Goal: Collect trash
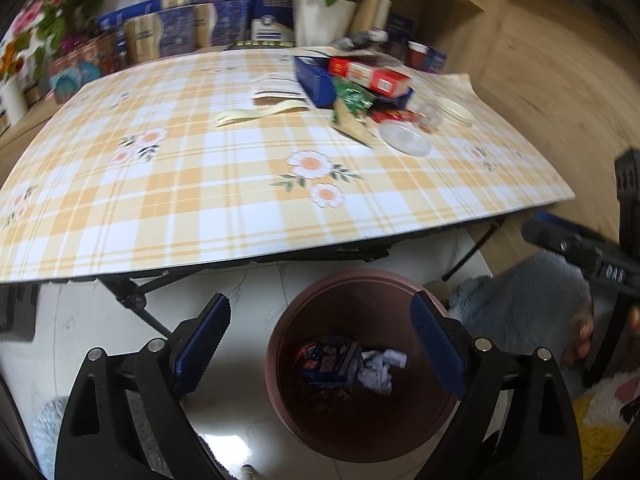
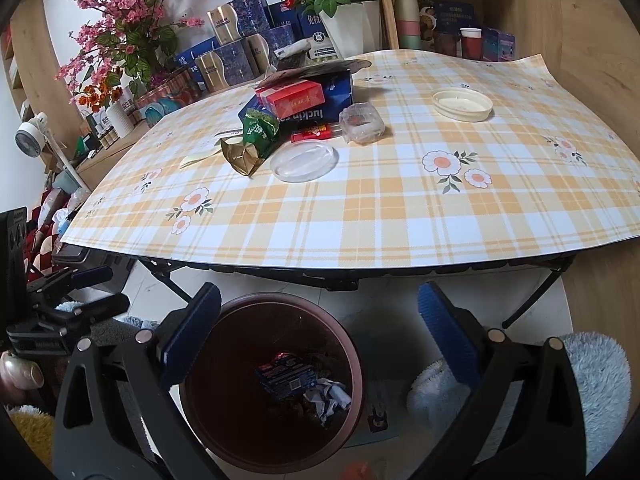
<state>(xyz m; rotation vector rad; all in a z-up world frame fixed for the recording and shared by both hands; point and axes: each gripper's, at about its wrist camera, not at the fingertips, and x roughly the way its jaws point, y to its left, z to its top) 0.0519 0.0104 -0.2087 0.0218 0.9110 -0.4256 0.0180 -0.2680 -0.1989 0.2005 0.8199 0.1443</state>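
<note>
While both tongs hang low in front of the counter [image 2: 400, 216], each is spread wide with nothing between its blue pads. The left tongs [image 1: 320, 344] sit over the brown bin [image 1: 304, 432] on the white floor, one finger outside the rim and the other above its far edge. The right tongs [image 2: 320, 336] straddle the same bin [image 2: 224, 432] from the other side.

Down in the bin lie a blue box [image 2: 286, 376] and a crumpled white paper [image 2: 328, 396]; the left view shows the box [image 1: 330, 360] and paper [image 1: 380, 368] as well.

Up on the checked cloth, the remaining trash is heaped toward the back: a red carton [image 2: 290, 98] resting on a dark blue box [image 2: 316, 100], a green wrapper [image 2: 260, 130], a gold wrapper [image 2: 240, 158] beside it, a small red packet [image 2: 312, 134], a clear lid [image 2: 304, 160], a crumpled clear cup [image 2: 360, 122], and, apart to the right, a cream lid [image 2: 462, 106]. A pale fork [image 1: 256, 114] lies left of the heap.
</note>
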